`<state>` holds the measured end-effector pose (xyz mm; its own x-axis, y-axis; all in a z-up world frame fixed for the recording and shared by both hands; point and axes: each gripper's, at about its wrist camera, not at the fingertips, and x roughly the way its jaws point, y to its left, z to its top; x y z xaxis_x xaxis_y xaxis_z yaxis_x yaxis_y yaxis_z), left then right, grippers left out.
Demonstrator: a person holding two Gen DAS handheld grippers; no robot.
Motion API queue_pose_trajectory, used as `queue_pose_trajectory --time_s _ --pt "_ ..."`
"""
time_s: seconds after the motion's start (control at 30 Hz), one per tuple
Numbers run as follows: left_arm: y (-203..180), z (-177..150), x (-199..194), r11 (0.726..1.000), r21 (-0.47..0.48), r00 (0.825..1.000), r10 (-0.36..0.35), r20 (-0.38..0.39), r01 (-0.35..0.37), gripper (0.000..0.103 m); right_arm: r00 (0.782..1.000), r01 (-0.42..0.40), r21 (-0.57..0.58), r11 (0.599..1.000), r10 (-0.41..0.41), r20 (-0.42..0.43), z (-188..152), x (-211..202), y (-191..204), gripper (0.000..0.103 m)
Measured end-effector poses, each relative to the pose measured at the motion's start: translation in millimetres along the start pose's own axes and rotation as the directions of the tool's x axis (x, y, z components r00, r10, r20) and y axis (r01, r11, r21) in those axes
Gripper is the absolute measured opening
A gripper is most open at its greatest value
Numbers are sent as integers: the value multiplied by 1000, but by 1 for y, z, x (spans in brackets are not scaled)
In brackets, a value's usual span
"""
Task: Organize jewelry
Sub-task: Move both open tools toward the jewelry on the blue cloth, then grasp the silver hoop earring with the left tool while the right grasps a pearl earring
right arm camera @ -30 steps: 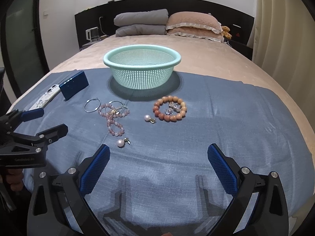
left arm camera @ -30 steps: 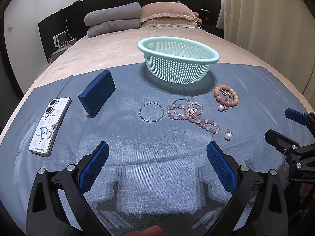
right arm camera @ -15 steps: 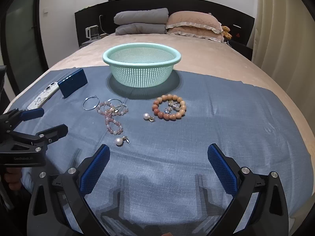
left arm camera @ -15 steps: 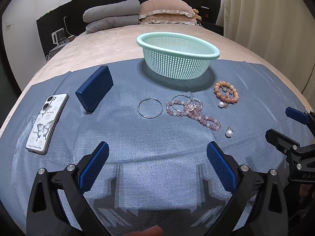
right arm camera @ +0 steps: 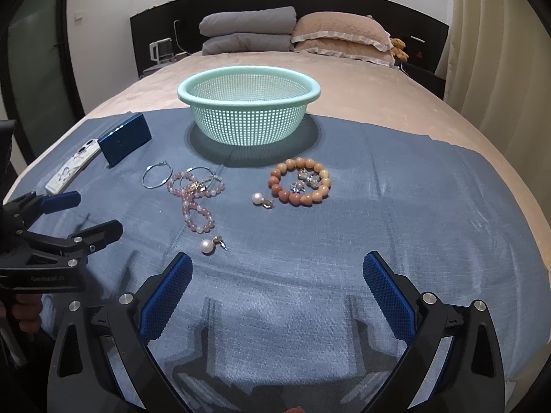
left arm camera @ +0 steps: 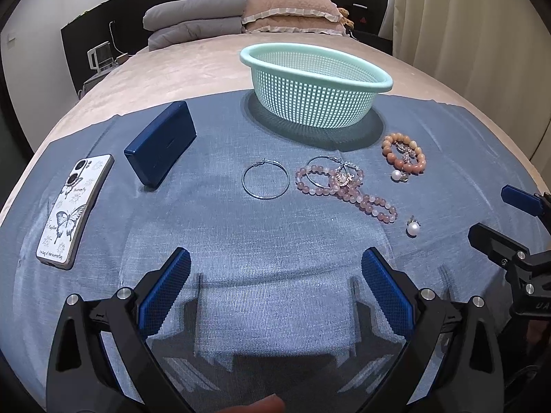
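Since a second ago the left gripper (left arm camera: 275, 289) has eased a little toward the jewelry, so the basket and beads sit larger in its view, while the right gripper (right arm camera: 277, 290) has barely shifted. Both pairs of tongs are spread wide with nothing between their blue pads, hovering above the blue cloth (right arm camera: 396, 213) laid across the bed.

The mint green basket (right arm camera: 248, 120) stands upright at the far edge of the cloth; nothing can be made out inside it. In front of it the jewelry lies scattered: a silver hoop earring (left arm camera: 265, 179) alone on the left, just beside it a pink bead strand (left arm camera: 347, 189) looped over a second hoop (left arm camera: 322, 172) and a small gold charm. Further right, an orange bead bracelet (right arm camera: 299, 186) lies in a ring around some sparkly clear pieces, with a pearl earring (right arm camera: 261, 200) touching or nearly touching its near-left edge. Another pearl earring (right arm camera: 208, 246) lies closest to the grippers, just past the end of the pink strand.

Off to the left, a dark blue box (left arm camera: 161, 143) rests closed on the cloth, and beside it a phone (left arm camera: 74, 206) lies case-up, showing a butterfly print. Grey and pink pillows (right arm camera: 296, 31) sit stacked at the black headboard
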<state>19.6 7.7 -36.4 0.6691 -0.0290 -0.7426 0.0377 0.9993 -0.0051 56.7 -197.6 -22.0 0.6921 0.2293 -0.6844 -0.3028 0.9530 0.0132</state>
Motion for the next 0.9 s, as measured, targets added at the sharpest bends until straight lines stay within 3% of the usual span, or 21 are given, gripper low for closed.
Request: queue_pose_trajectory --time_s 0.33,0.73,0.9 --pt "5 12 21 1000 -7 999 -30 -24 30 97 998 -55 29 998 55 -21 14 22 -1 95" --pt "15 27 54 999 39 998 -17 -54 19 97 986 -129 105 986 139 -92 30 70 -8 94" --pt "15 34 64 997 76 998 -24 -57 28 97 983 -144 87 986 152 -101 32 85 -2 94"
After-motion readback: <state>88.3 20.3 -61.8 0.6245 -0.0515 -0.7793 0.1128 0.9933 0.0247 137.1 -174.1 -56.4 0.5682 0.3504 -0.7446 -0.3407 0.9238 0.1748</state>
